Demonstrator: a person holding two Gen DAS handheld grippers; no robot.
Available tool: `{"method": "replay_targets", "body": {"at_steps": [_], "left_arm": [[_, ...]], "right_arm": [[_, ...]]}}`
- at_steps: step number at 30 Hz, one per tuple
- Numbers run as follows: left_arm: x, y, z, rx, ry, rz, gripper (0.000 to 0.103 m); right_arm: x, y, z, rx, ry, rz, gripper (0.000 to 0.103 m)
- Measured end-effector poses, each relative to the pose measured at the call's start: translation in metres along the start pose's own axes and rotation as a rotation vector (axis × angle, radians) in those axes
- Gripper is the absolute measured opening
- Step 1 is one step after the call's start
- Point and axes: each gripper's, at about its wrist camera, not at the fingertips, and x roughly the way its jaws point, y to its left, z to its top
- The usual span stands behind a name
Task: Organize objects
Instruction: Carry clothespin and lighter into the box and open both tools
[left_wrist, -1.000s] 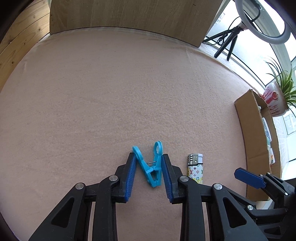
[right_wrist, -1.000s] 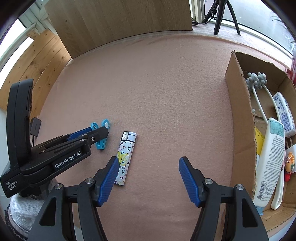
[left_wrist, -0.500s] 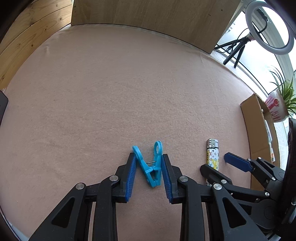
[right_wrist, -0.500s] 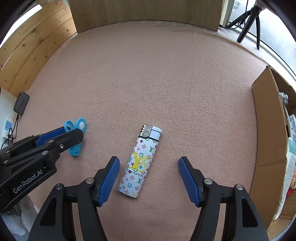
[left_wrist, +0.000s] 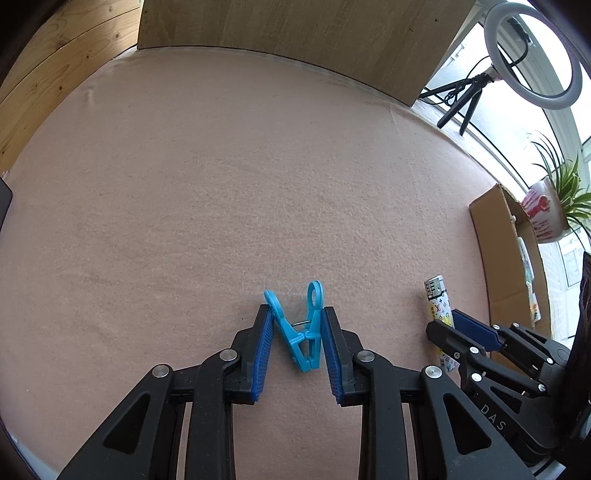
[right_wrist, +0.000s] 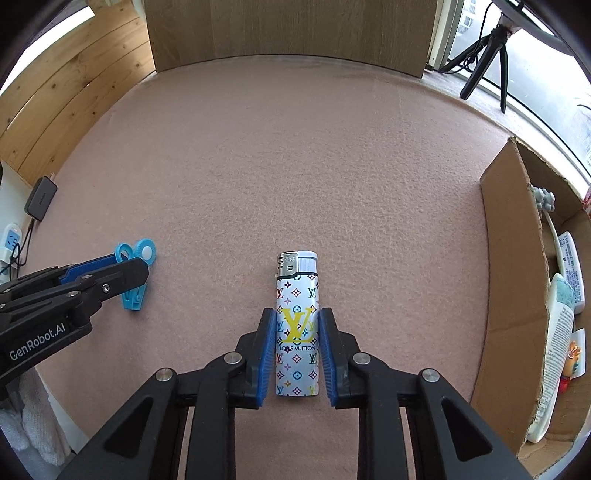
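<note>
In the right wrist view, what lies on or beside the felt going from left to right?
Black adapter → blue clothespin held by the left gripper → patterned lighter between the right gripper fingers → cardboard box.

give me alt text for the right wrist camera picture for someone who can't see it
The right gripper has its blue pads closed against a monogram-print lighter lying on a pink felt table. At left, the left gripper holds a blue clothespin; at right, a cardboard box holds lotion tubes.
</note>
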Motion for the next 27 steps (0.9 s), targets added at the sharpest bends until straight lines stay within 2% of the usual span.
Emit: {"method": "replay_targets", "body": {"at_steps": [3,10,20,27], "left_arm": [[-0.007,-0.005,0.0,0.013,-0.007,-0.01,0.028],[-0.01,-0.05,0.012,0.052,-0.025,-0.053,0.028],[-0.019,-0.132,0.026,0.149,-0.066,-0.118,0.028],[-0.007,-0.204,0.041,0.226,-0.077,-0.168,0.028]], "right_arm": [[-0.012,-0.008,-0.006,0.011,-0.02,0.006,0.021],[-0.046,-0.033,-0.011,0.063,-0.084,0.024,0.021],[-0.089,-0.08,-0.023,0.135,-0.167,0.004,0.021],[-0.112,-0.126,-0.041,0.216,-0.199,-0.019,0.021]]}}
